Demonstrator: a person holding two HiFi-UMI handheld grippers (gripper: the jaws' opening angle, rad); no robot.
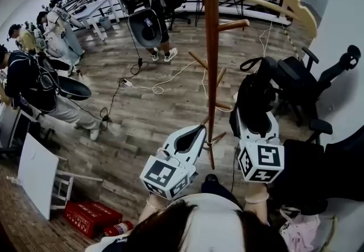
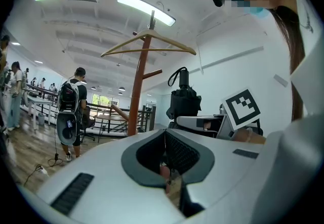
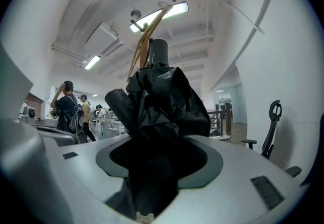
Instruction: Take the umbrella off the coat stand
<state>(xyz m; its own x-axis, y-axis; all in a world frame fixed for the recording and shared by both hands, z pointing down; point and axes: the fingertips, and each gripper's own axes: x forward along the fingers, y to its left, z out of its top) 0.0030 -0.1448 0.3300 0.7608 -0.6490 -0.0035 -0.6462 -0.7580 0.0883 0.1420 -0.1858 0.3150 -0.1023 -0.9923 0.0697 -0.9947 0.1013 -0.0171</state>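
The right gripper is squeezed tight on the umbrella, a little right of the middle of the head view. The umbrella is black, folded up and made of soft, wrinkly cloth, with a thin black strap that loops up near its top. In the right gripper view the umbrella fills the middle. It bulges out above the round grey rim of the right gripper, and its smooth round end sticks up on top. The umbrella sits just to the right of the coat stand, a tall, smooth, brown wooden pole with short pegs sticking out. In the left gripper view the umbrella is beside the coat stand and does not touch it. Thin, curved wooden hangers rest on top of the pole. The left gripper is low in the middle of the head view, close to the bottom of the pole. In its own view the left gripper has its bumpy black pads pressed together with nothing between them. The floor is made of grey-brown wooden planks. A black office chair stands at the right.
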